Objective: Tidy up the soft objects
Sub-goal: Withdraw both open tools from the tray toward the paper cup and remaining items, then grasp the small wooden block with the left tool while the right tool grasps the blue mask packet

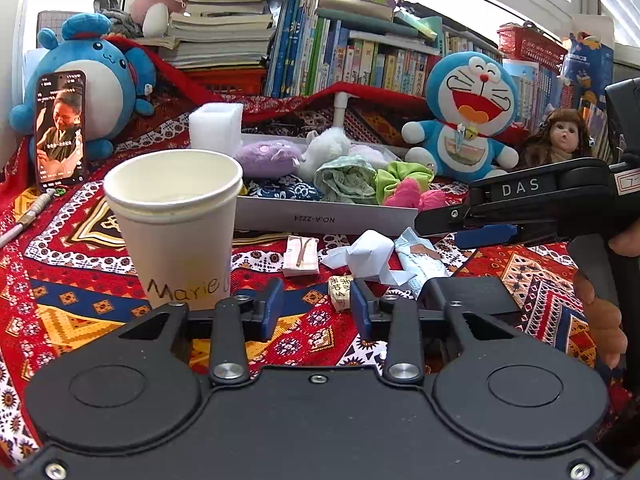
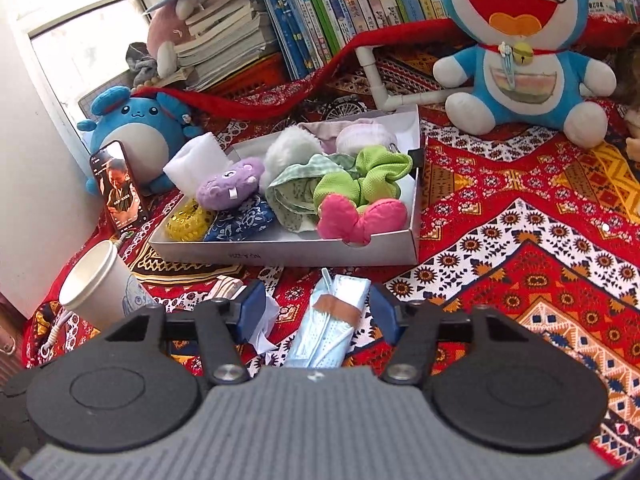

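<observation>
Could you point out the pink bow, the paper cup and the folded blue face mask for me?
pink bow [image 2: 362, 216]: right wrist view, on its right lobe.
paper cup [image 1: 180, 240]: left wrist view, on its front wall below the rim.
folded blue face mask [image 2: 324, 336]: right wrist view, on its pleated middle.

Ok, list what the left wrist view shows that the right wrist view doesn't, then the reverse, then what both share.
Left wrist only: the doll, the right gripper seen from the side, a small folded paper packet.
Right wrist only: the yellow mesh item in the box.
Both: the white box, paper cup, phone, Doraemon plush, blue face mask.
</observation>
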`<action>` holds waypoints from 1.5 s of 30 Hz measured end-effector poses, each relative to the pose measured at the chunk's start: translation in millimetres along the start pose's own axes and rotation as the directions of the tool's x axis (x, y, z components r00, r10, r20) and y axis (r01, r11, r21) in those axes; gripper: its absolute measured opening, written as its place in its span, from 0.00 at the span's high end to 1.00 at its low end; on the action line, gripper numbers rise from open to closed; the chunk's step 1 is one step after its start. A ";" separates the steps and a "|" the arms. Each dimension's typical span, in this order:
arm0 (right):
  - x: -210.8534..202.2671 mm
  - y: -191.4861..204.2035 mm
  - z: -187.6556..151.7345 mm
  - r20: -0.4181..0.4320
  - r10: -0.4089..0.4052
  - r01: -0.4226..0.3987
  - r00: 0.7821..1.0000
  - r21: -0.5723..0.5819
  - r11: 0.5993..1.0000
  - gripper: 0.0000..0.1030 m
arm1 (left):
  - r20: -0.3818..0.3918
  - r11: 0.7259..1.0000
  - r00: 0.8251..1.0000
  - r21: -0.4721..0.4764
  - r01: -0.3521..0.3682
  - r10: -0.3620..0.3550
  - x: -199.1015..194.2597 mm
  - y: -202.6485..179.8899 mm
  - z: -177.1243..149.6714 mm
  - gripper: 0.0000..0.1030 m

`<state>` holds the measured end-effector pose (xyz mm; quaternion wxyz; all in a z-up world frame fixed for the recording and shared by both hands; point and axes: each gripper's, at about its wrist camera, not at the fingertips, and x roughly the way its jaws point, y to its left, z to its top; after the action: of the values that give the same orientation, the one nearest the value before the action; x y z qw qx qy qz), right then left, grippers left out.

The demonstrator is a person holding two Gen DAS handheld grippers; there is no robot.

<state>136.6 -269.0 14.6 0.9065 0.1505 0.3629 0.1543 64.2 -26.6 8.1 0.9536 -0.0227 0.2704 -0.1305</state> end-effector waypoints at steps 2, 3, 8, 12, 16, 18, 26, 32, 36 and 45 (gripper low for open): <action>4.1 0.8 -0.3 -0.006 -0.011 0.011 1.000 -0.002 1.000 0.39 | -0.010 1.000 1.000 -0.005 0.005 -0.005 5.4 -0.9 0.4 0.68; 5.9 0.8 -0.4 -0.010 -0.016 0.016 1.000 -0.001 1.000 0.39 | -0.014 1.000 1.000 -0.007 0.005 -0.006 6.9 -1.7 0.6 0.68; 15.2 -2.5 -2.2 -0.031 -0.025 0.026 0.999 0.019 0.999 0.39 | -0.021 1.000 1.000 0.002 0.015 -0.015 13.4 -7.7 1.0 0.68; 20.5 -5.4 -2.9 -0.044 -0.038 0.039 0.998 0.031 0.999 0.38 | -0.035 1.000 0.999 0.014 0.019 -0.018 20.9 -11.3 1.2 0.68; 22.1 -7.9 -2.7 -0.049 -0.032 0.034 0.998 0.044 0.998 0.35 | -0.043 0.999 0.999 0.026 0.021 -0.020 26.2 -14.3 0.9 0.68; 22.3 -7.9 -2.5 -0.050 -0.030 0.032 0.998 0.043 0.999 0.35 | -0.048 0.999 0.999 0.028 0.021 -0.020 29.4 -15.5 1.1 0.68; 24.5 -5.9 -2.0 -0.055 -0.029 0.031 0.998 0.035 0.999 0.36 | -0.071 0.999 0.997 0.019 0.027 -0.026 39.4 -16.6 1.1 0.82; 26.5 -1.7 -2.2 -0.069 -0.061 0.062 0.996 0.012 0.998 0.67 | -0.061 0.999 0.998 0.034 0.023 -0.021 35.3 -16.8 -1.1 0.82; 22.6 -2.1 -2.1 -0.065 -0.059 0.060 0.996 0.004 0.998 0.67 | -0.057 0.999 0.998 0.030 0.023 -0.021 30.7 -14.2 -1.2 0.82; 1.0 -23.5 2.2 -0.015 -0.112 0.113 0.994 0.060 0.992 0.67 | -0.044 0.999 0.999 0.028 0.030 -0.028 18.3 -9.7 -1.6 0.82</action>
<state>142.8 -290.4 6.5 0.9067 0.1562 0.3805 0.0928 76.1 -40.7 -1.4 0.9457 -0.0099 0.2888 -0.1487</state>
